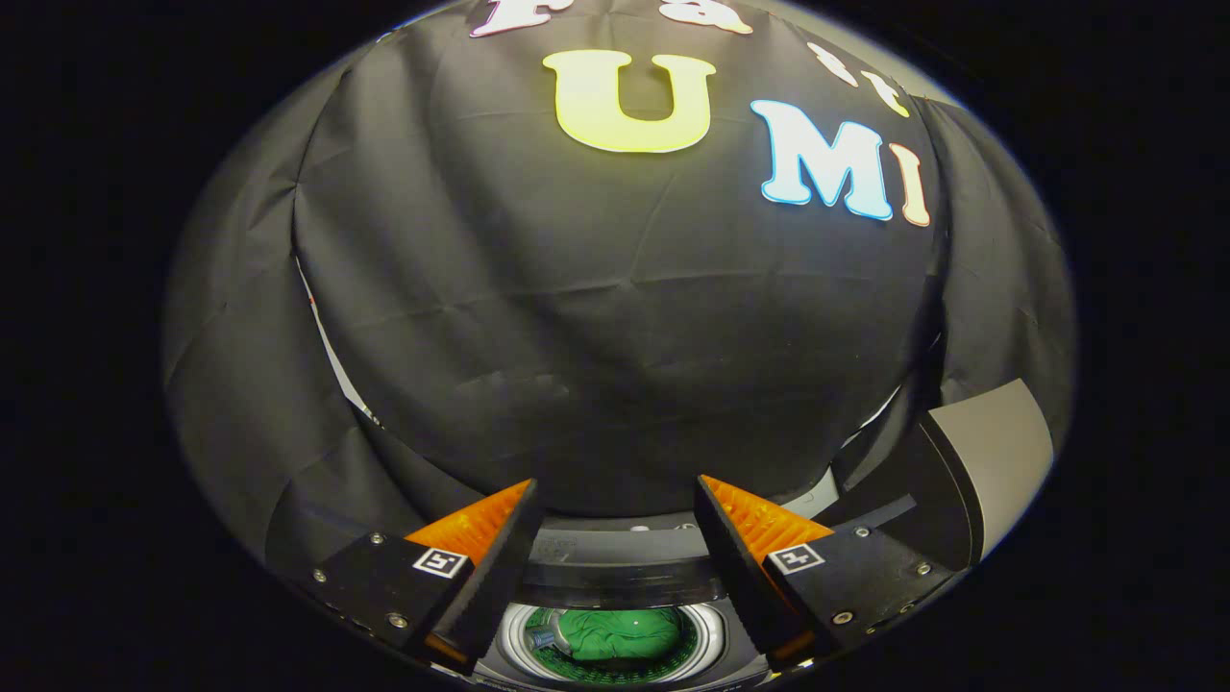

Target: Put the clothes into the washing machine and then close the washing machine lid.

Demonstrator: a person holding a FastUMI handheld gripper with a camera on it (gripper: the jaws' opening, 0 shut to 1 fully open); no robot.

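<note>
Below my wide-open gripper (615, 567), I see soft, crumpled green cloth (615, 634) inside the washing machine's (615, 577) shiny metal drum (709, 634). Beyond the ridged fingers (769, 524) hangs matt, creased black fabric (615, 336); beside them rises a smooth, satin grey lid (990, 452).

Clothes (615, 634): green garment, crumpled, lying inside the drum.
Washing machine (615, 572): top-loader, round drum open, seen between the fingers.
Lid (990, 461): grey, raised upright beside the opening.
</note>
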